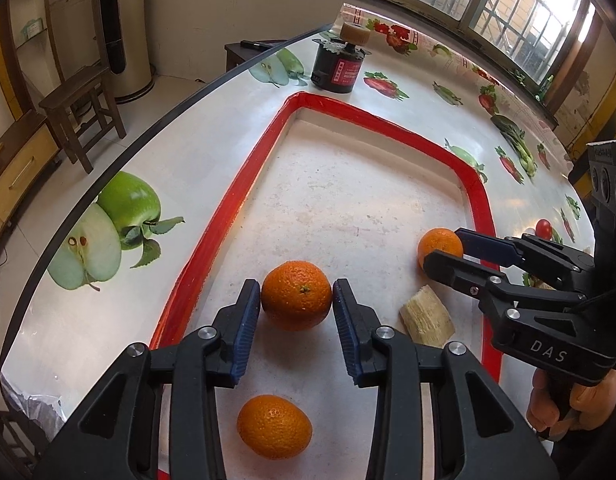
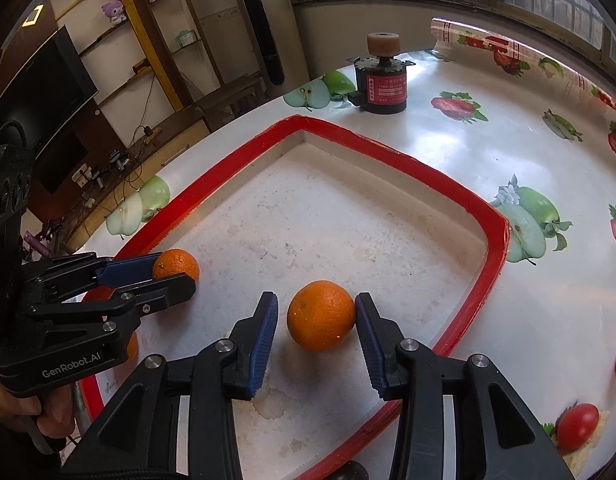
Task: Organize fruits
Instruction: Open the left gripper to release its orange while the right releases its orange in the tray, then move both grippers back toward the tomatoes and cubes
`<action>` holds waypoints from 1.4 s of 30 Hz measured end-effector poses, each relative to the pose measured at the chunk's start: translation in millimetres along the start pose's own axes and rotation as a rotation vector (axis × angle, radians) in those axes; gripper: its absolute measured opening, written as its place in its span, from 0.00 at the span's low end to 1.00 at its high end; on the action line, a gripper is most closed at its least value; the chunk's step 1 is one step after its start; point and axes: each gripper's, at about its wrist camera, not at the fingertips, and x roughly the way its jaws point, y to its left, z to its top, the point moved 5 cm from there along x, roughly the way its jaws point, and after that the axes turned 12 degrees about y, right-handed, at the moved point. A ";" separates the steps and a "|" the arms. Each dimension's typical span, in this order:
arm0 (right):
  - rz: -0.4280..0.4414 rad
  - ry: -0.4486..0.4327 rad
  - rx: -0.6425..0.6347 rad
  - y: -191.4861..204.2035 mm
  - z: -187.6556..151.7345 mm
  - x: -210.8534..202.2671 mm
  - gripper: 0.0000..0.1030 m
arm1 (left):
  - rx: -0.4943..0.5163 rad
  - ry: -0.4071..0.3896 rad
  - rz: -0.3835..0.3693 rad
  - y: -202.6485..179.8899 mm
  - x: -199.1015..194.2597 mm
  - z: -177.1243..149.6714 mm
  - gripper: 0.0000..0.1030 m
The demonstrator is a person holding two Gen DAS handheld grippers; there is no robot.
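A white tray with a red rim lies on the fruit-print table and holds three oranges. In the left wrist view one orange rests on the tray floor between the blue pads of my left gripper, which stand right beside its skin without squeezing it. A second orange lies between the pads of my right gripper, with a gap showing on its left side. Each gripper also shows in the other view: the right gripper, the left gripper. The third orange sits under my left gripper.
A pale fibrous fruit piece lies in the tray near its right rim. A black motor can stands beyond the tray. A cherry tomato lies on the table to the right. The table edge curves along the left.
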 end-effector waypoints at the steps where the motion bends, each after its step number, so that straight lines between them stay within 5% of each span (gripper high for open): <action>1: 0.006 -0.006 0.004 -0.3 -1.0 -3.5 0.49 | -0.004 -0.009 0.000 0.5 -3.3 -1.2 0.47; 4: 0.000 -0.031 0.007 -0.7 -4.9 -16.2 0.60 | -0.014 -0.043 -0.005 0.2 -14.9 -3.4 0.54; 23: 0.003 -0.169 0.078 -20.4 -62.0 -106.4 0.61 | 0.030 -0.103 -0.042 -34.2 -55.3 -28.1 0.53; 42: -0.091 -0.234 0.242 -93.3 -142.9 -165.0 0.61 | 0.185 -0.101 -0.098 -117.2 -66.2 -51.1 0.53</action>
